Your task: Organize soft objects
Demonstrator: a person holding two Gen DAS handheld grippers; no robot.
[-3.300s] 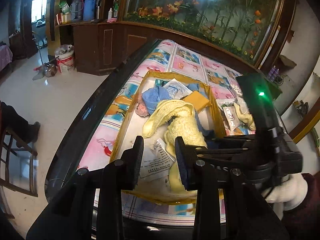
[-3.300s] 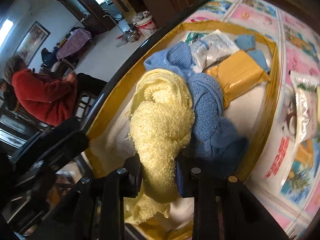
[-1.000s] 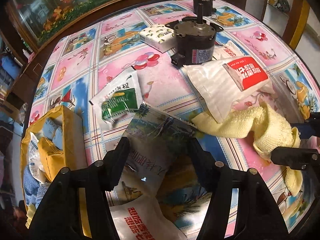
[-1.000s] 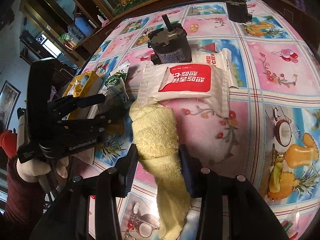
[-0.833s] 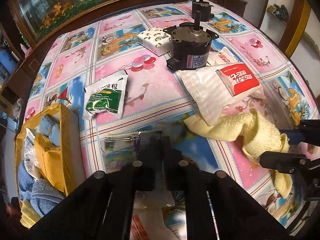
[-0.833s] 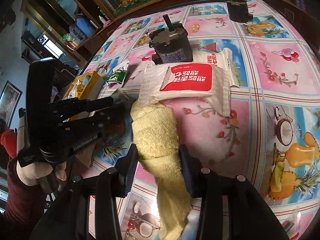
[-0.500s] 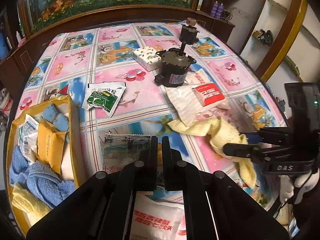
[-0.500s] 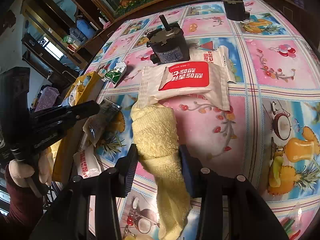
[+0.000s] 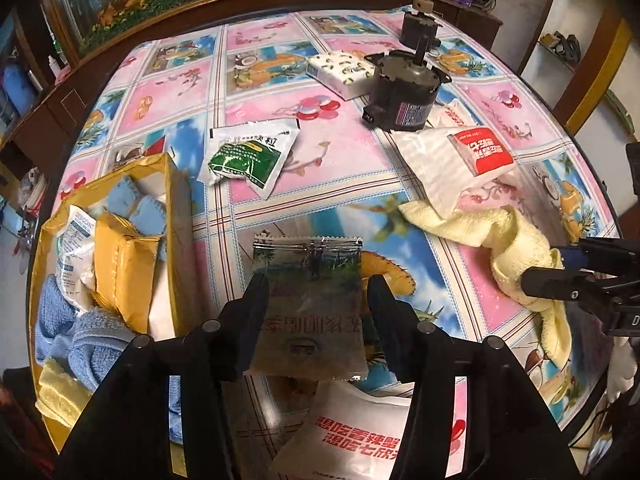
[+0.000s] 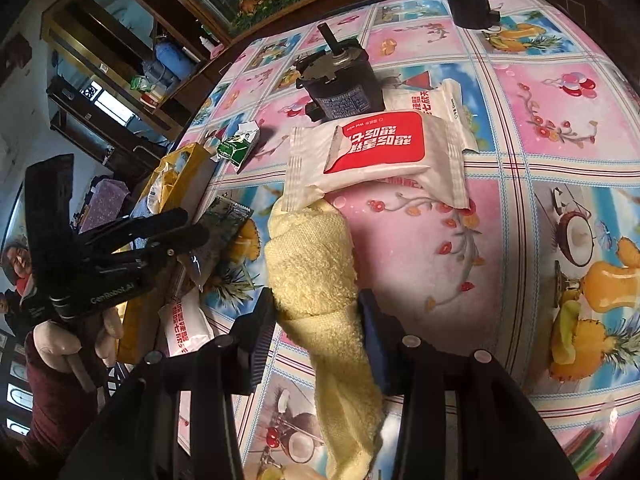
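My left gripper (image 9: 314,300) is shut on a dark foil snack packet (image 9: 310,304) and holds it above the table beside the yellow box (image 9: 176,216). The box holds blue towels (image 9: 80,340), a yellow towel (image 9: 60,396) and packets. My right gripper (image 10: 316,312) is shut on a yellow towel (image 10: 312,264), whose far end lies under a white and red packet (image 10: 376,156). The towel also shows in the left wrist view (image 9: 508,252), and the left gripper in the right wrist view (image 10: 192,232).
A black motor (image 9: 404,92), a second motor (image 9: 418,24), a white patterned pack (image 9: 340,68) and a green and white sachet (image 9: 248,156) lie on the patterned tablecloth. Another white packet (image 9: 356,432) lies under my left gripper. The table edge curves at right.
My left gripper closed on the foil packet, lifted it, and now holds it flat and wider between the fingers. My right gripper stays on the yellow towel, hardly moved.
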